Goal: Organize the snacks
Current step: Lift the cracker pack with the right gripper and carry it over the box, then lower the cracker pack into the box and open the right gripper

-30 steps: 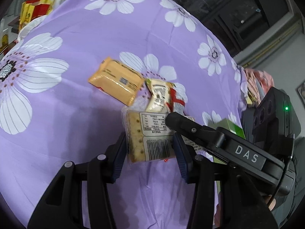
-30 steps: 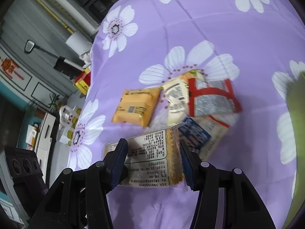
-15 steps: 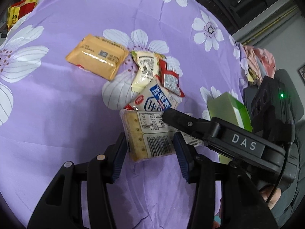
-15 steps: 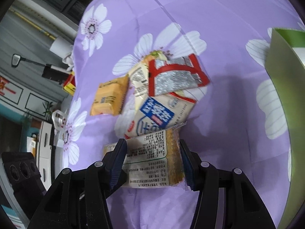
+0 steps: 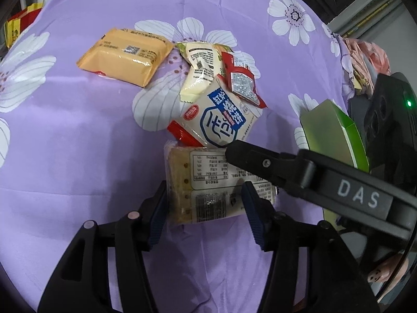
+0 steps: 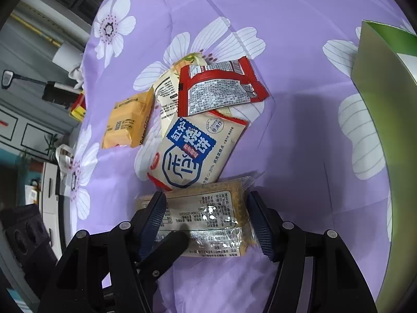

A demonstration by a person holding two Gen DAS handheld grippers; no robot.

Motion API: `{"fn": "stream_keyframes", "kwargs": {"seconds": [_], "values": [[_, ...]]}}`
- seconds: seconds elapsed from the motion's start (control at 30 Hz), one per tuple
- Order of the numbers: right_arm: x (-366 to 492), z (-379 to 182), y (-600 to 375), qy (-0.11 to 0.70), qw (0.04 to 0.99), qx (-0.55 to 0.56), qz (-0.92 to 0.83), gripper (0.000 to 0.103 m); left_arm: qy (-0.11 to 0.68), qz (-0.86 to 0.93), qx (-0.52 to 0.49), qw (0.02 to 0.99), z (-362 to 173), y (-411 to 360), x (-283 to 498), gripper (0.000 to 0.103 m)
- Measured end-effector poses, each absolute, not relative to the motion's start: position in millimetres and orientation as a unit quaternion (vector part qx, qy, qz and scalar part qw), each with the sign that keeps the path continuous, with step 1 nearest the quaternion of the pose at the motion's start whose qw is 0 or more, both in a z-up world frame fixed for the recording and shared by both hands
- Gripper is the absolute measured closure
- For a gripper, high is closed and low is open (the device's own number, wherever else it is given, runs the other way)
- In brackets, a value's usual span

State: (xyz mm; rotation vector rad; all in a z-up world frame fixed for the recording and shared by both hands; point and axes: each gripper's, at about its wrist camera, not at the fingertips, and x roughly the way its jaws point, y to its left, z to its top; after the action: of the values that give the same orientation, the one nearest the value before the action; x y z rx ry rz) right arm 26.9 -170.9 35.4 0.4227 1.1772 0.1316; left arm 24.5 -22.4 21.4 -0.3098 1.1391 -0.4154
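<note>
Both grippers grip one clear cracker packet (image 5: 206, 182), also in the right wrist view (image 6: 208, 216). My left gripper (image 5: 204, 208) is shut on one end, my right gripper (image 6: 207, 221) on the other. The right gripper's finger (image 5: 260, 161) crosses the packet in the left wrist view. Just beyond the packet lie a white-and-blue snack bag (image 5: 221, 117) (image 6: 192, 151), a red sachet (image 5: 241, 80) (image 6: 219, 88), a cream sachet (image 5: 200, 70) and an orange packet (image 5: 125, 54) (image 6: 127, 122).
A green box (image 5: 336, 135) (image 6: 385, 83) stands open at the right on the purple flowered tablecloth (image 5: 65, 143). A red-and-yellow box (image 5: 18, 23) sits at the far left edge. Furniture lies beyond the table.
Both grippers have drawn the cracker packet back off the pile toward me. The white-and-blue bag that it hid now shows, and the green box has come into view.
</note>
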Motion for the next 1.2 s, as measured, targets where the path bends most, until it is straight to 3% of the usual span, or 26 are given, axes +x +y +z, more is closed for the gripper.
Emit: {"fn": "stream_keyframes", "kwargs": {"seconds": [0.27, 0.53, 0.83, 1.2], "values": [[23, 39, -172, 0.541, 0.815, 0.200, 0.057, 0.038, 0.511, -0.209, -0.157, 0.819, 32, -23, 17, 0.052], [6, 82, -182, 0.482, 0.853, 0.193, 0.055, 0.038, 0.444, -0.235, -0.149, 0.852, 73, -39, 7, 0.052], [-22, 125, -245, 0.401, 0.888, 0.225, 0.012, 0.038, 0.399, -0.299, -0.079, 0.863, 110, -113, 0, 0.052], [-66, 130, -342, 0.332, 0.884, 0.319, -0.083, 0.038, 0.390, -0.379, -0.013, 0.839, 117, -210, 0, 0.054]]}}
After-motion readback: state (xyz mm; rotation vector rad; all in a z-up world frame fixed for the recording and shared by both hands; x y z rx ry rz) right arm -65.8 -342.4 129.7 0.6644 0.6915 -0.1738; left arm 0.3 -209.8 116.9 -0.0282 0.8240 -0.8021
